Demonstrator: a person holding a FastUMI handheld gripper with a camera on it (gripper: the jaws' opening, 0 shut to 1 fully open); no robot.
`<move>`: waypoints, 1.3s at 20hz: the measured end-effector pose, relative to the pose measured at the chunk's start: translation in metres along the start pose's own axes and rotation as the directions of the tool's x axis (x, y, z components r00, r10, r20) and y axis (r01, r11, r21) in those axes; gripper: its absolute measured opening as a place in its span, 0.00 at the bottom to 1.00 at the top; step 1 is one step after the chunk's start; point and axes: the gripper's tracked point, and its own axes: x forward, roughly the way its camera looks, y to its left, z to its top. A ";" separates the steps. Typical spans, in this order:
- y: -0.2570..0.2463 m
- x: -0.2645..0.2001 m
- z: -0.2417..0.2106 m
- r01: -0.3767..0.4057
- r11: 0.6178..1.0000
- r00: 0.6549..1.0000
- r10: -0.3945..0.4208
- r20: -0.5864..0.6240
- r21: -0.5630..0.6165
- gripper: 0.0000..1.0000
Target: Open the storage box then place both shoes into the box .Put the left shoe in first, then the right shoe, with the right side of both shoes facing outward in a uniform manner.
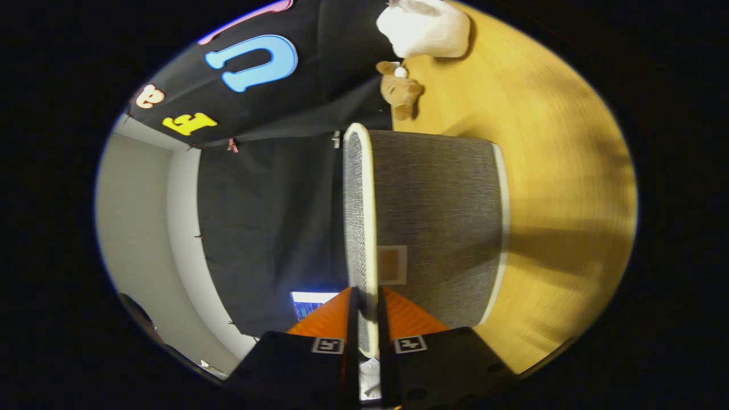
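**Gripping the lid edge of the grey storage box**

Pinching a thin white-trimmed panel, the gripper (pixel 364 319) sits at the bottom centre of the frame with its two fingers drawn close together, one on each side of the lid (pixel 357 228). Both fingers press against that grey fabric panel, so the jaws are closed on it. The view is rolled sideways (the wooden surface runs up the right half of the frame rather than along the bottom).

The lid appears edge-on, a narrow mesh-textured strip with a pale rim running from the fingers up to the middle of the frame. Just right of it stretches the storage box (pixel 438 222), a grey woven body with a white edge band on its far right side and a small tan square label low on its face, near the fingers. The box rests on the wooden table (pixel 569 188).

Beyond the box, in the upper centre of the frame, a small brown plush toy (pixel 402 90) lies on the table, and just above it sits a white soft object (pixel 424 28), too blurred to identify.

Left of the lid hangs the black cloth wall (pixel 273 228), with a pale plain wall (pixel 142 228) at the far left. A small bright screen (pixel 310 304) glows near the lower centre, just left of the fingers.
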 end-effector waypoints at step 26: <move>0.189 0.166 -0.041 0.060 0.893 0.998 -0.037 0.060 -0.445 0.07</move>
